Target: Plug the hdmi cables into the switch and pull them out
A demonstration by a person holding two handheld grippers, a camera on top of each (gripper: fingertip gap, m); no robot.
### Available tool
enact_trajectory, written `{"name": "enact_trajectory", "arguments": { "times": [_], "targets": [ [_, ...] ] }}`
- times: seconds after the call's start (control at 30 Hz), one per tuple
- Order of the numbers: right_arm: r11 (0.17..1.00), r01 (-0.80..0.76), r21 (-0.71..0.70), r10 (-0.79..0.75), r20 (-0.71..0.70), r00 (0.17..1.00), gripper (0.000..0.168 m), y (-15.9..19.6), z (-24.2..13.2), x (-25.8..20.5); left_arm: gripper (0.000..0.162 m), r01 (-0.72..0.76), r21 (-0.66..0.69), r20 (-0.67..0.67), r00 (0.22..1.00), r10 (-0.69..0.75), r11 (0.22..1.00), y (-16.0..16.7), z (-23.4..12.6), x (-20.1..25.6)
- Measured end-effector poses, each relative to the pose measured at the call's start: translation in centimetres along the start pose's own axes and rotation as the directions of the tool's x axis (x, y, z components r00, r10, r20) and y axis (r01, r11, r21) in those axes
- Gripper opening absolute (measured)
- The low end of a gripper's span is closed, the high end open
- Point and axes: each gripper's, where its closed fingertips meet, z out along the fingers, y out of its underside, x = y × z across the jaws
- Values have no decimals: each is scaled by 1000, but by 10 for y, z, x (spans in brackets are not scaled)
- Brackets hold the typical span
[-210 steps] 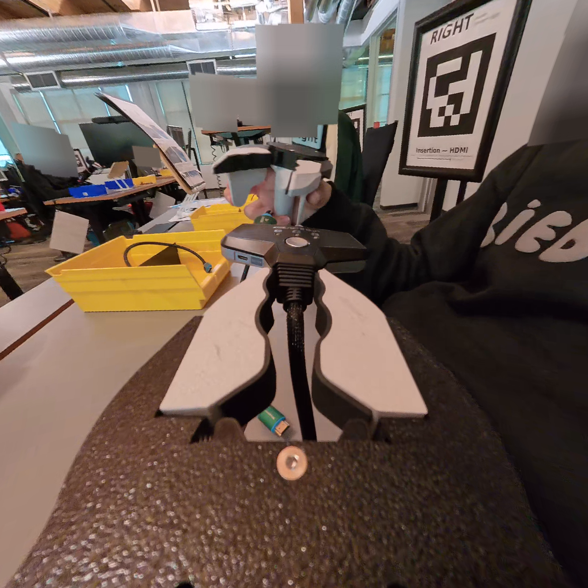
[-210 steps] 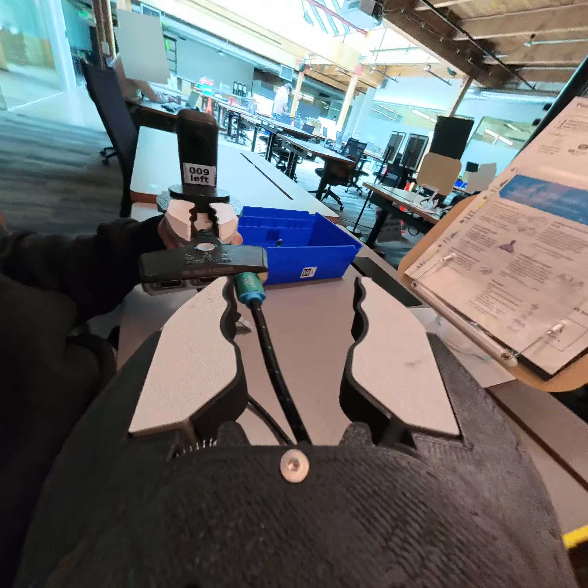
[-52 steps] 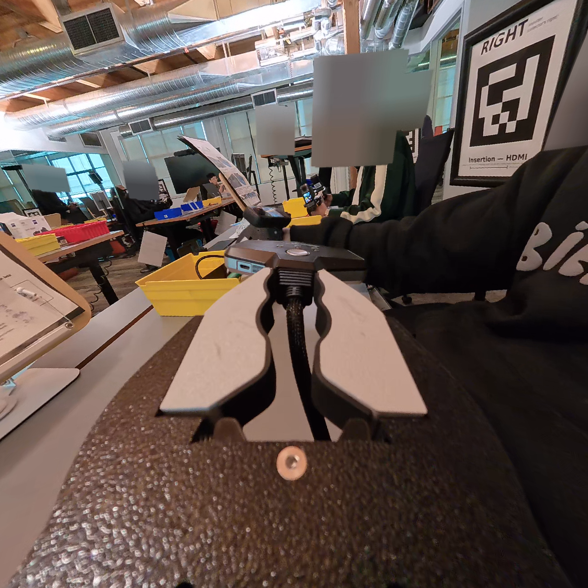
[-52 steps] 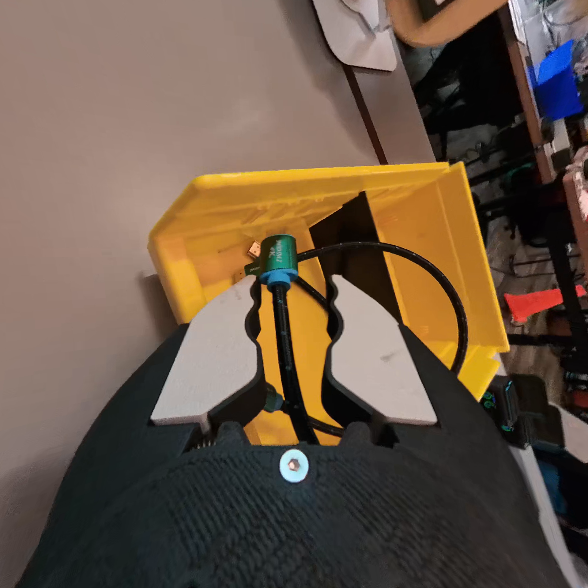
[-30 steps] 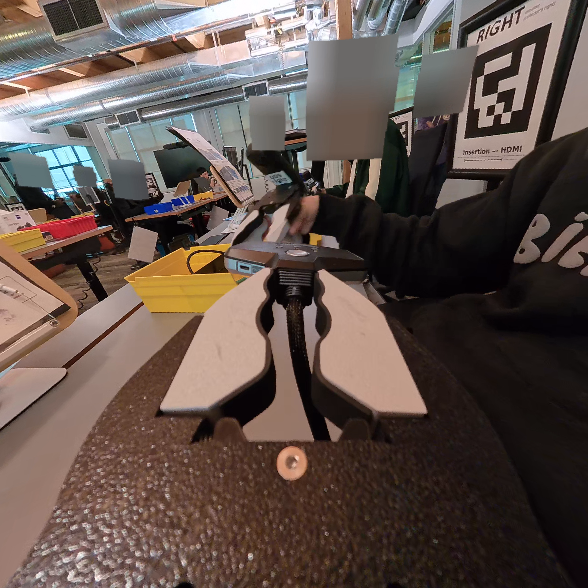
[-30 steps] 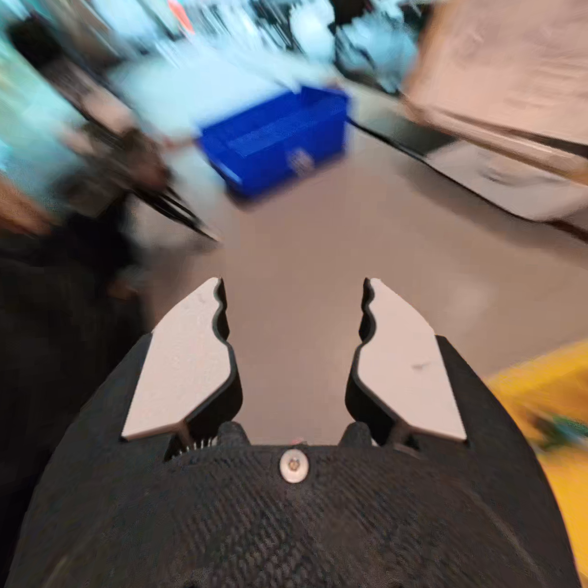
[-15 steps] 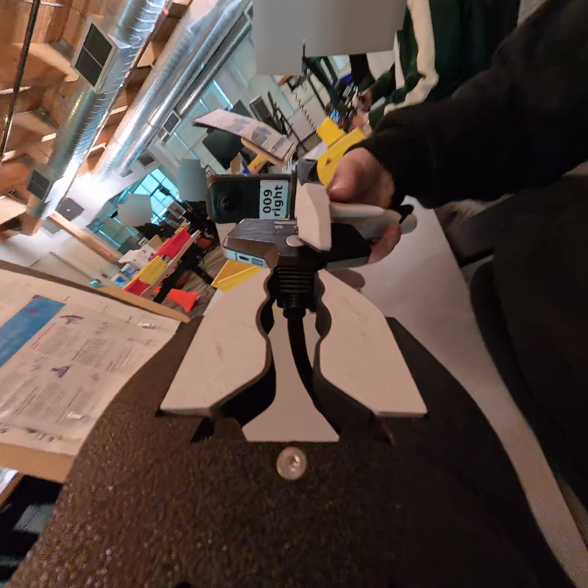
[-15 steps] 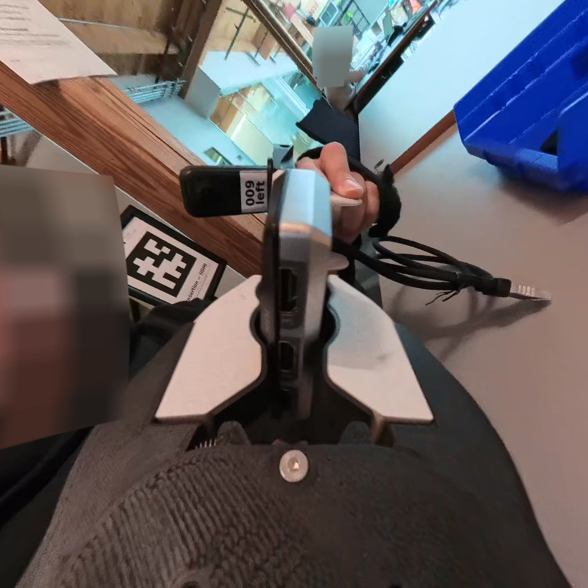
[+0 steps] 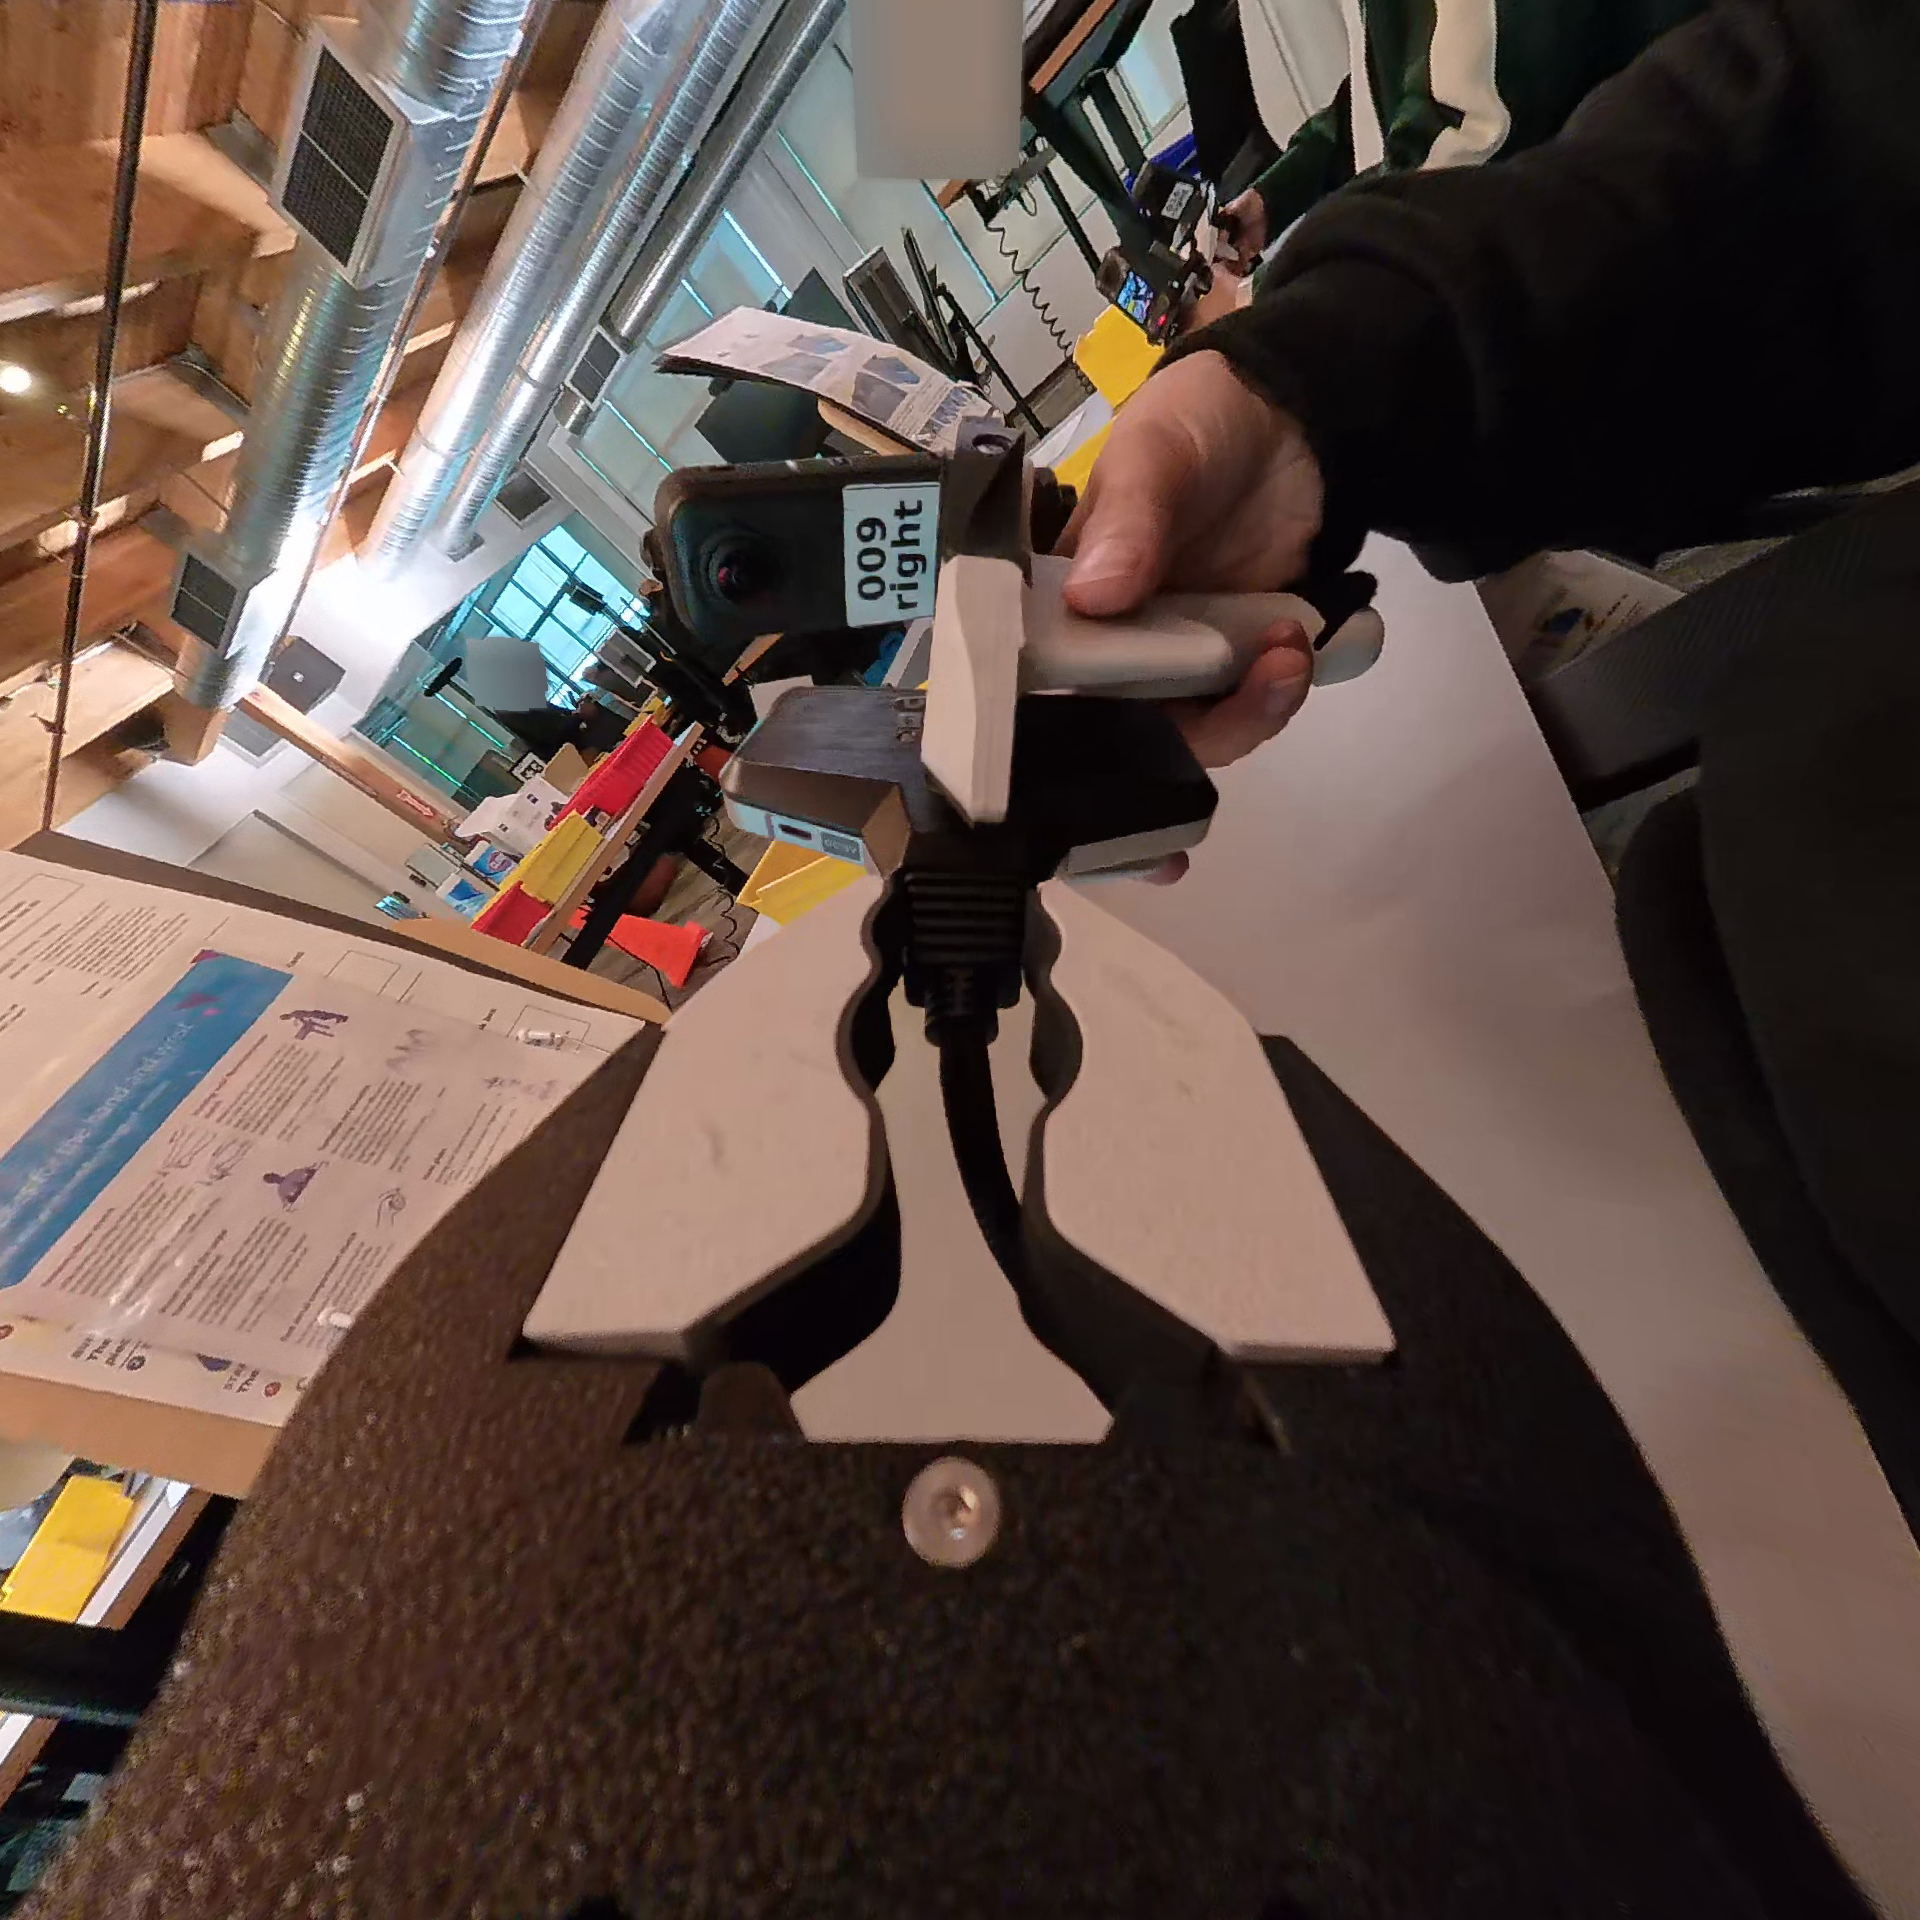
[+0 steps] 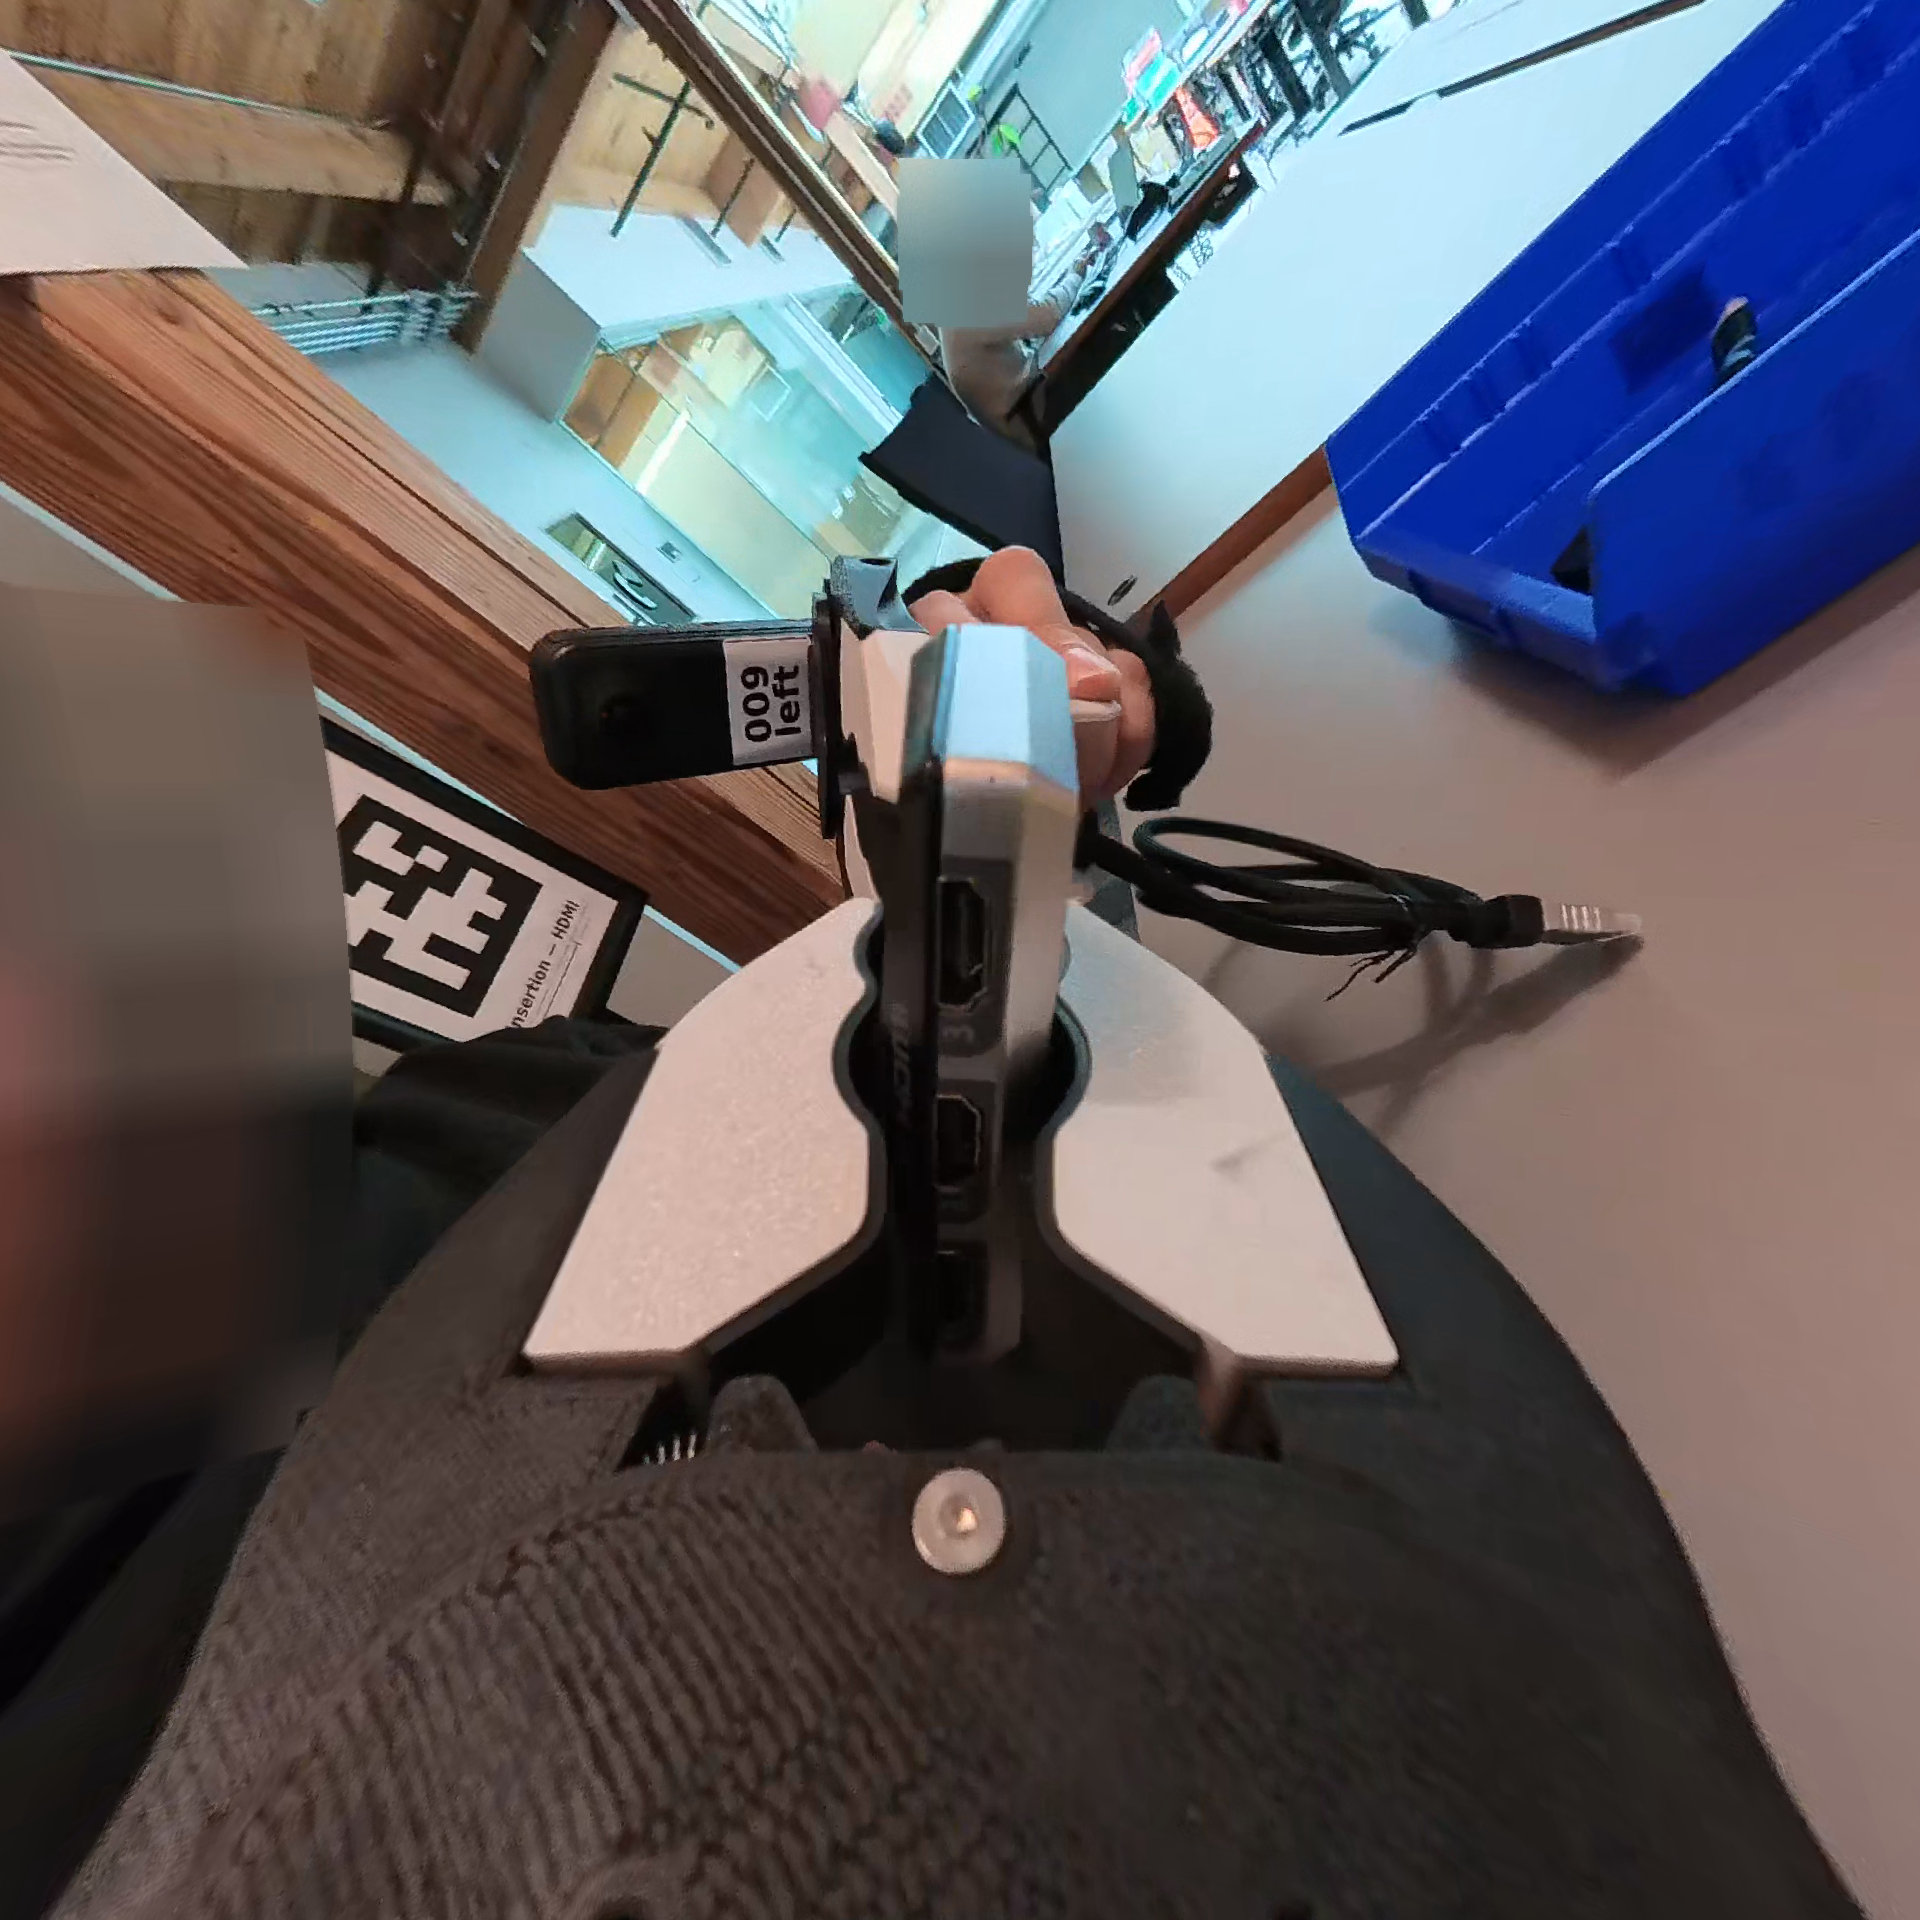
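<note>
My left gripper (image 9: 958, 925) is shut on the black ribbed plug (image 9: 961, 904) of an HDMI cable (image 9: 977, 1122), whose cord runs back between my fingers. The plug meets the edge of the grey switch (image 9: 821, 790) and looks seated in it. My right gripper (image 10: 971, 935) is shut on the switch (image 10: 997, 790), which stands on edge between its fingers with three empty ports facing the camera. The right gripper's finger (image 9: 971, 696) shows clamped on the switch in the left wrist view. A coiled black cable (image 10: 1278, 883) with a loose plug (image 10: 1579, 916) lies on the table.
A blue bin (image 10: 1662, 416) stands on the grey table (image 10: 1558, 1247) at the far right. A wooden board with printed sheets (image 9: 260, 1143) stands to the left. A framed marker sign (image 10: 457, 914) leans by a wooden beam. A person's dark sleeve (image 9: 1558, 260) is close.
A second ago my right gripper was open and sweeping over the table; it has since shut on the switch. Both views have rolled sideways, with the switch held up off the table.
</note>
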Motion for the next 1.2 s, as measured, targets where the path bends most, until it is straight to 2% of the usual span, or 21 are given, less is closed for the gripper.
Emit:
{"name": "enact_trajectory", "arguments": {
  "times": [0.03, 0.3, 0.57, 0.7, 0.73, 0.77, 0.83, 0.93, 1.07, 1.13, 1.2],
  "targets": [
    [1000, -11, 2, 11, 5, 1000, 25, 0, -1, 0, 21, 0, 0, 1, 1000, 0, 1000, 0, 1, 0],
    [999, 30, -22, -29, 10, 1000, 23, 4, -2, 9, 21, -6, -36, -9, 1000, 6, 999, 7, 5, 3],
    [970, 233, -63, -236, -53, 970, 25, 9, -2, 25, 22, -51, -128, -6, 999, 50, 990, 22, 8, 4],
    [943, 329, -53, -333, -112, 936, 24, -6, -13, 25, 23, 21, -53, 59, 998, -18, 998, 8, 8, -4],
    [932, 359, -43, -361, -144, 921, 24, -17, -21, 23, 33, 28, -2, 118, 993, -28, 1000, -4, 3, -13],
    [916, 399, -39, -399, -186, 898, 24, -29, -33, 22, 42, 25, 54, 187, 982, -35, 998, -17, -6, -23],
    [886, 464, -12, -449, -276, 850, 24, -58, -61, 14, 47, 17, 149, 308, 949, -63, 989, -38, -29, -42],
    [815, 578, -34, -526, -460, 715, 24, -104, -112, 1, 44, 128, 151, 480, 857, -185, 980, -31, -62, -77],
    [716, 694, -80, -564, -652, 507, 24, -161, -179, -21, 45, 279, 140, 457, 833, -312, 950, 3, -65, -85],
    [684, 711, -165, -548, -759, 352, 23, -188, -217, -24, 45, 355, 159, 420, 820, -388, 921, 16, -58, -84],
    [695, 668, -265, -510, -837, 198, 24, -207, -257, -20, 41, 438, 146, 412, 788, -457, 887, 34, -50, -84]
  ]
}}
